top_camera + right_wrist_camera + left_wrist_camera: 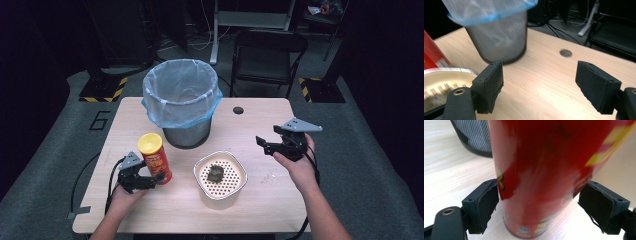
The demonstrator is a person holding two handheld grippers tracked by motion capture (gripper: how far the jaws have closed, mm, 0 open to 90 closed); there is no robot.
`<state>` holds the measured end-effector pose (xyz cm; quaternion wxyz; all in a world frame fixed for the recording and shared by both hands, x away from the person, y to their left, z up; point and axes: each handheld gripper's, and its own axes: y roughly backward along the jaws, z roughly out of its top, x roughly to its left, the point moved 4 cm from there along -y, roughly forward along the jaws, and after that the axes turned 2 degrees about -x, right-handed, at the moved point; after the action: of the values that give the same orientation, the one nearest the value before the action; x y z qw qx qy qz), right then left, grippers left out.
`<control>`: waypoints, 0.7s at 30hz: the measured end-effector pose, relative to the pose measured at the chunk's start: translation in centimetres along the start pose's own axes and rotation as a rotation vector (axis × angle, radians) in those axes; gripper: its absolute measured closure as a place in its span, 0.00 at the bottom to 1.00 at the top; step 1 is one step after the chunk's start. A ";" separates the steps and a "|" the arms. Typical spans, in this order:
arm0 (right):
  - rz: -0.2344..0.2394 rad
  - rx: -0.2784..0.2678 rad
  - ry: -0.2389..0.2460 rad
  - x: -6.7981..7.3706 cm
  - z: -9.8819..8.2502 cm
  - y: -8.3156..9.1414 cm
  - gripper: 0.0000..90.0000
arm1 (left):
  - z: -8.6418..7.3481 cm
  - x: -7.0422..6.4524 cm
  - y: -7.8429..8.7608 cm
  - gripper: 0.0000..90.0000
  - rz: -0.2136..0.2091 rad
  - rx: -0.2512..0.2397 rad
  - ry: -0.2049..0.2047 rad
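1. Left tongs low at the near left of the worktop, set around the foot of the red crisp can; in the left gripper view, one pad touching or all but touching the can, the other pad just clear of it with a sliver of gap: wide, not clamped
2. Can upright on the worktop, yellow lid on top, near the left front edge, well apart from the right hand
3. Behind and a little right of the can: mesh waste bin with a pale blue liner folded over its rim, at the back middle of the worktop, apart from the can
4. Right of the can, near the front middle: white perforated bowl with a dark greenish lump in it, close beside the tongs' tip but not touching
5. Cable hole in the worktop, back right of the bin
6. Right tongs held above the right part of the worktop, pointing left toward the bin; pads apart at a middling width with nothing between them, bare wood below
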<state>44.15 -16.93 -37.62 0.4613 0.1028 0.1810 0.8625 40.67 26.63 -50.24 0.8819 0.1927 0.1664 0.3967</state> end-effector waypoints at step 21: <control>-0.159 0.097 -0.046 -1.8 -10.7 0.7 0.27 | 0.7 0.1 -0.5 0.25 0.068 0.008 -0.083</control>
<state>40.93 -21.06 -47.11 0.5269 0.1300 0.2198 0.8106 41.33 26.22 -49.91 0.8733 0.2181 0.1248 0.4174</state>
